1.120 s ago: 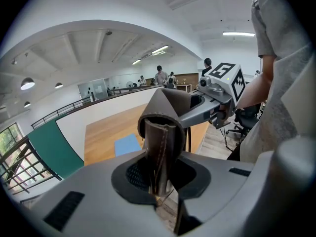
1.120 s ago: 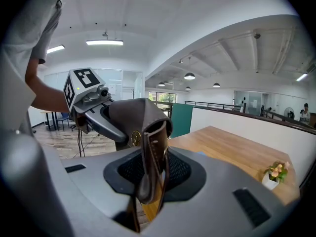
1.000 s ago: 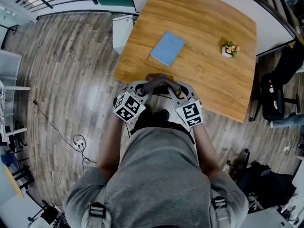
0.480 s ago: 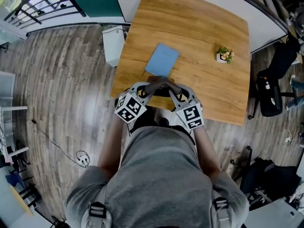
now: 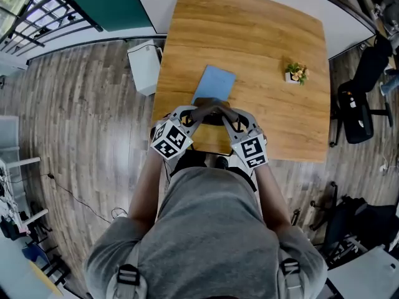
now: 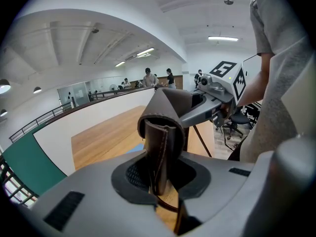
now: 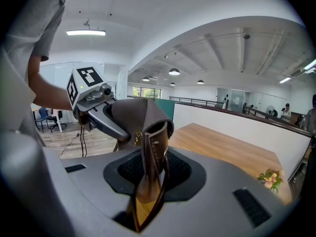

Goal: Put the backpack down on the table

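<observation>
Left gripper and right gripper carried backpack handle over the table.

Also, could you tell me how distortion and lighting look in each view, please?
Head view: evenly lit, sharp, table edges bowed. Left gripper view: heavy fisheye, dark corners, leather strap looming large. Right gripper view: same fisheye, ceiling light blown out.

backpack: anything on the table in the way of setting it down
Yes: a blue notebook lies on the table just ahead of the backpack handle. The small potted plant sits well off to the right.
</observation>
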